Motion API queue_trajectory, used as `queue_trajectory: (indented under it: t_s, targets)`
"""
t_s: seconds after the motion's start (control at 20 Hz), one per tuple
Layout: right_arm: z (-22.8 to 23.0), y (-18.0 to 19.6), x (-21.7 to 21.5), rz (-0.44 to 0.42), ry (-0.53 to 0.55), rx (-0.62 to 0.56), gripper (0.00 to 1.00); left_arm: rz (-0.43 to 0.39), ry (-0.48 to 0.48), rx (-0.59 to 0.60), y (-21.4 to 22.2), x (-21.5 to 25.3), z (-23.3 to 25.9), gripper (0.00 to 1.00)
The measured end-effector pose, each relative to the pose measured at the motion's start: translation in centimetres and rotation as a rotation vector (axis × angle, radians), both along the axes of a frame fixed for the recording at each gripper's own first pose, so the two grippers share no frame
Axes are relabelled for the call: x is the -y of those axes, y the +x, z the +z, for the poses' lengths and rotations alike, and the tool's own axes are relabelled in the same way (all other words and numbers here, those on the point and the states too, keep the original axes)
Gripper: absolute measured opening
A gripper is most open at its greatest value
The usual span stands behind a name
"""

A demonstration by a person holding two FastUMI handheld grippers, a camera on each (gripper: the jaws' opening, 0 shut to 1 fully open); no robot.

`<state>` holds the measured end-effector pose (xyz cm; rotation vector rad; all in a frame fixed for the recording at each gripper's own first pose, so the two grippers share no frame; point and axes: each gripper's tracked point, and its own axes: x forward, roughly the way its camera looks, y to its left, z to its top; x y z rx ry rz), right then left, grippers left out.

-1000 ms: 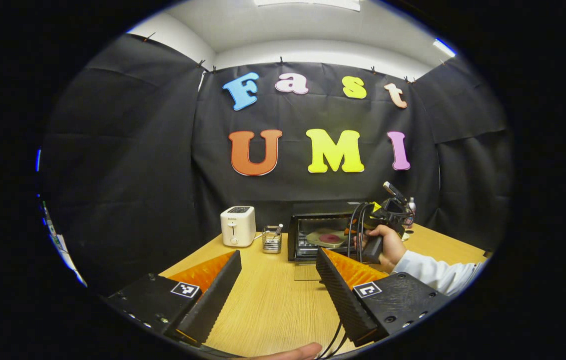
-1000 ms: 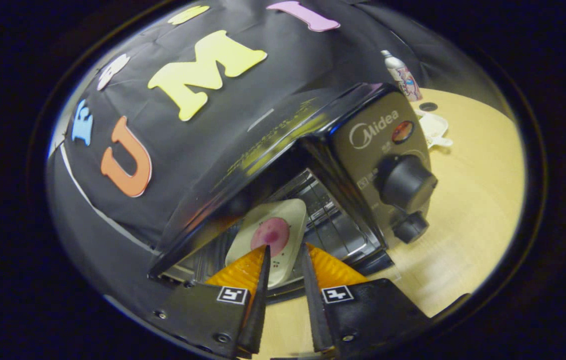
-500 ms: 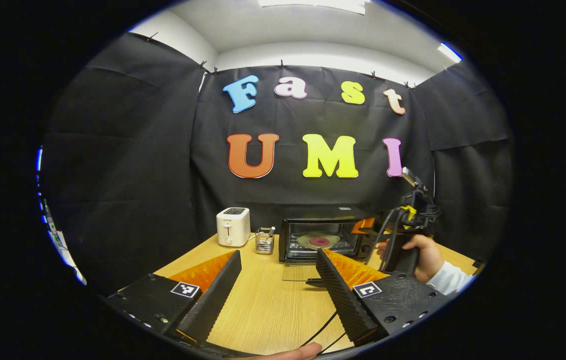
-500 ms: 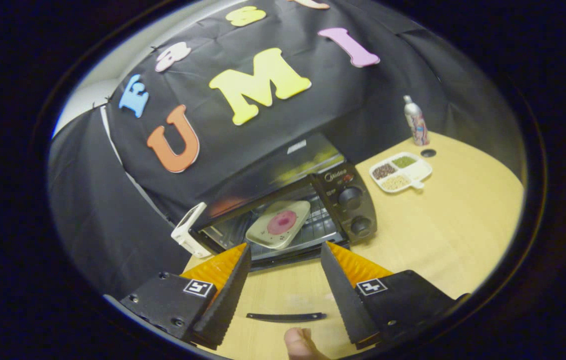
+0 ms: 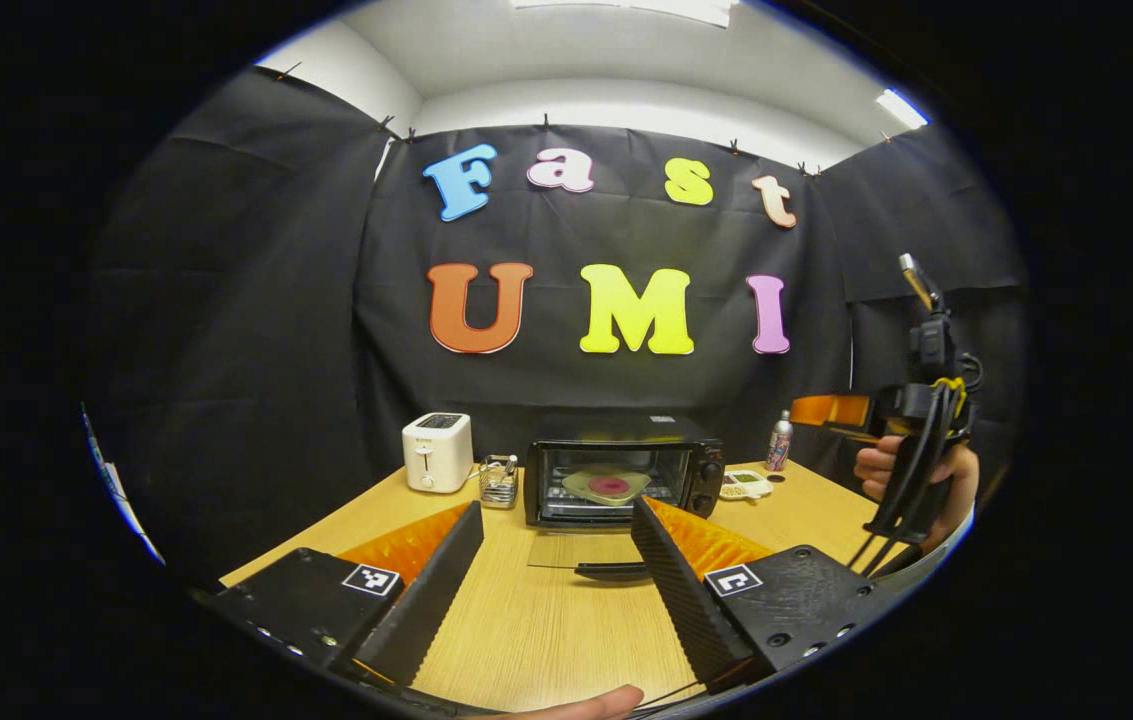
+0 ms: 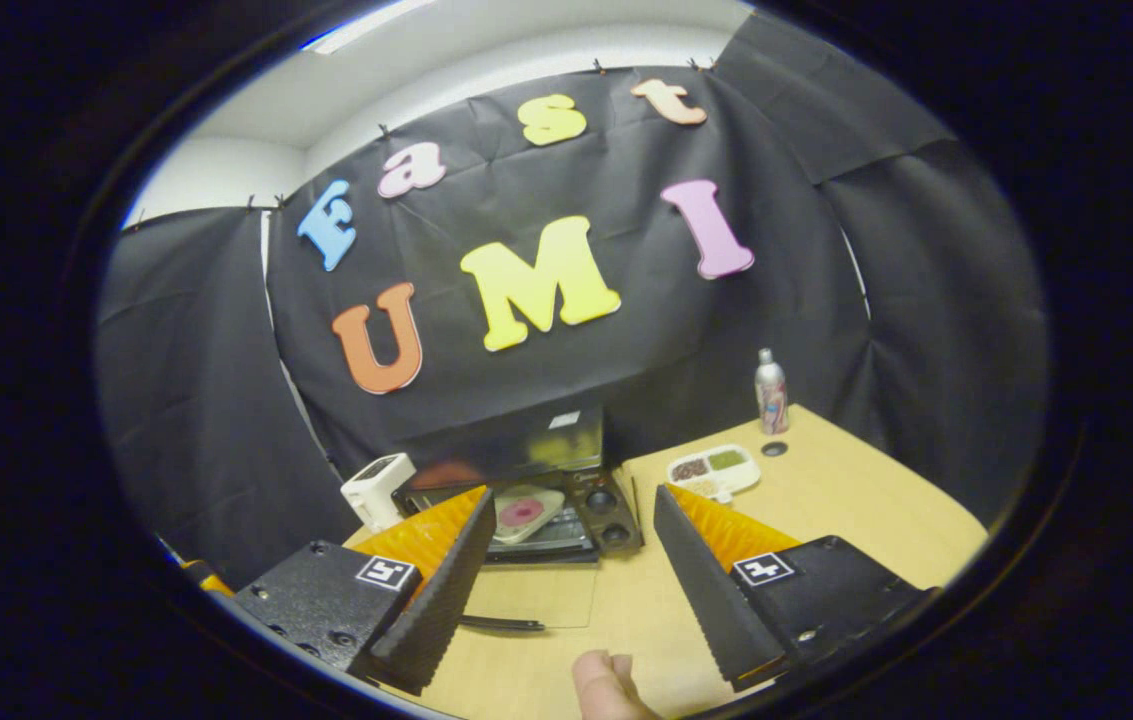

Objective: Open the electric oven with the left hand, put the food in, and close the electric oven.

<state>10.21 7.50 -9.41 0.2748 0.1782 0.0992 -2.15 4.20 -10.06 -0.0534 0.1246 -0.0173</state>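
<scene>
Oven sits at frame centre on the bench with its glass door folded down flat, and the plate of food already rests on the rack inside, so loading looks done and only closing is left. Left gripper, low centre of its own view, has its jaws spread wide and empty, lined up on the door handle, a sensible stance for lifting it. Right gripper is likewise wide open holding nothing; in the left gripper view it is raised at the right edge in a hand, well apart from the oven, probably to leave the door's swing free.
</scene>
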Motion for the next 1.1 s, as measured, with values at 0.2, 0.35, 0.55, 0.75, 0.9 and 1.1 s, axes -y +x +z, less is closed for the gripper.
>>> queue_trajectory:
  t_s: [0.2, 0.35, 0.55, 0.75, 0.9, 1.1]
  targets:
    - [3.2, -3.2, 2.8, -0.009, -0.053, 0.08, 0.95, -0.014, -0.022, -0.061, 2.6, 1.7, -3.0, 0.95]
    - [4.9, -5.1, 3.9, -0.004, -0.107, 0.138, 0.95, -0.047, -0.035, -0.12, 4.8, 3.6, -6.2, 0.95]
    - [6.0, -7.2, 4.1, 0.006, -0.122, 0.188, 0.96, -0.097, -0.052, -0.226, 7.4, 5.9, -11.3, 0.95]
    - [6.4, -8.5, 5.7, -0.009, -0.137, 0.221, 0.96, -0.141, -0.049, -0.327, 9.3, 8.2, -16.2, 0.95]
    - [6.4, -9.0, 6.3, -0.022, -0.149, 0.241, 0.96, -0.165, -0.025, -0.394, 10.6, 9.4, -19.4, 0.95]
    - [5.9, -9.1, 7.2, -0.032, -0.163, 0.241, 0.96, -0.163, -0.009, -0.454, 11.8, 9.9, -22.2, 0.95]
